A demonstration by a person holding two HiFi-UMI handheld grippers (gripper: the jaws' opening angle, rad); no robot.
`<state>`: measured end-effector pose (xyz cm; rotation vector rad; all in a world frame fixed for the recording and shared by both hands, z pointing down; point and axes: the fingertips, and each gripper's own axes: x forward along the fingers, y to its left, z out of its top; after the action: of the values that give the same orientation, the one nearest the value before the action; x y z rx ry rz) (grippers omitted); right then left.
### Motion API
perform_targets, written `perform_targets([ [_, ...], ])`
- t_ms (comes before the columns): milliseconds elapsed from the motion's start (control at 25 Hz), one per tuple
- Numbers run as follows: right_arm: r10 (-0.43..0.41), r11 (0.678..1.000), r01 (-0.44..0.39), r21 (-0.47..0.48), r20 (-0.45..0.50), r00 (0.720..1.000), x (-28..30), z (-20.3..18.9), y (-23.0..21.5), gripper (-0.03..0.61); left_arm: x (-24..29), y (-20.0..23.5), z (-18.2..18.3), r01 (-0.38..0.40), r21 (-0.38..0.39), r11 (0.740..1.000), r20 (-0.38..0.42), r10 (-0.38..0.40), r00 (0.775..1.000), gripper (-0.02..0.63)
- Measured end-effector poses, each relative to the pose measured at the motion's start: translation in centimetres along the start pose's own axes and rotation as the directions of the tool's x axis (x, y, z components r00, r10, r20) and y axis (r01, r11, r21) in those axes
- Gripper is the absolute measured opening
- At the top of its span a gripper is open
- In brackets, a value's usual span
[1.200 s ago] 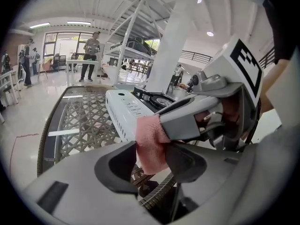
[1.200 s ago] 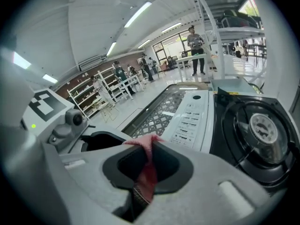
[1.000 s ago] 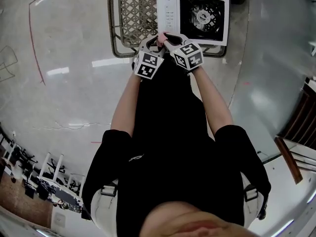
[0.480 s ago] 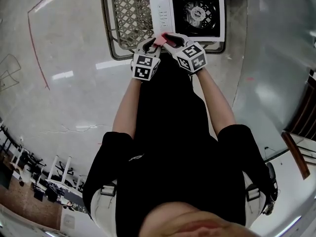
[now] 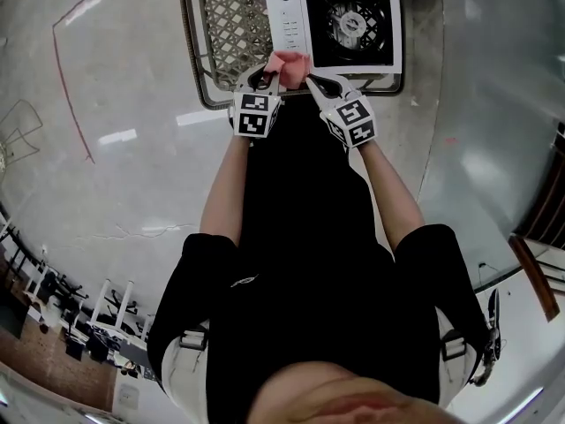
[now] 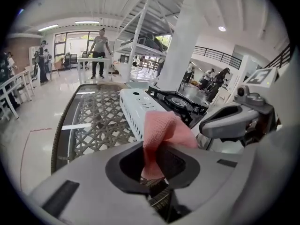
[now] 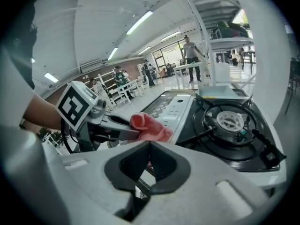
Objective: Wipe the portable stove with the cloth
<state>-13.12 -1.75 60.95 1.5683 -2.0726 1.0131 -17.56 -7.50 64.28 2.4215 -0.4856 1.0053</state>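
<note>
The white portable stove [image 5: 340, 25] with a black burner stands on a lattice-topped table [image 5: 225, 34]. A pink cloth [image 5: 287, 63] hangs at the stove's near left corner, above its control panel. My left gripper [image 5: 269, 73] is shut on the cloth [image 6: 161, 130]; its jaws have just been closing with the cloth between them. My right gripper [image 5: 313, 79] is a little to the right of the cloth, jaws together and empty. In the right gripper view the left gripper [image 7: 126, 132] holds the cloth [image 7: 150, 125] beside the stove [image 7: 220, 121].
The table's metal rim [image 5: 199, 69] frames the woven top to the left of the stove. A white column [image 6: 187, 46] and shelving rise behind the table. People [image 6: 98, 46] stand far off in the hall. A red line [image 5: 62, 69] marks the floor at left.
The right gripper has drawn away to the right and no longer touches the cloth. The cloth now sits in the left gripper alone, closer to the stove.
</note>
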Motion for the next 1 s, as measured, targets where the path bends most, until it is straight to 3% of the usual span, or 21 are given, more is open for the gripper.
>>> perform_targets([
  [160,-0.011,1.0,0.011,-0.019,-0.005,1.0,0.4,-0.1,0.3,0.003,0.3,0.4,0.0,-0.007,-0.018,1.0,-0.015,0.007,1.0,0.058],
  [400,-0.121,0.99,0.12,-0.072,-0.007,0.993,0.5,0.8,-0.5,0.003,0.5,0.6,0.4,-0.032,-0.03,0.999,-0.015,0.032,0.999,0.058],
  [1000,-0.123,0.991,0.124,-0.057,0.016,0.992,-0.6,2.5,-2.3,0.003,1.6,1.7,2.1,-0.078,-0.028,0.997,-0.026,0.077,0.997,0.058],
])
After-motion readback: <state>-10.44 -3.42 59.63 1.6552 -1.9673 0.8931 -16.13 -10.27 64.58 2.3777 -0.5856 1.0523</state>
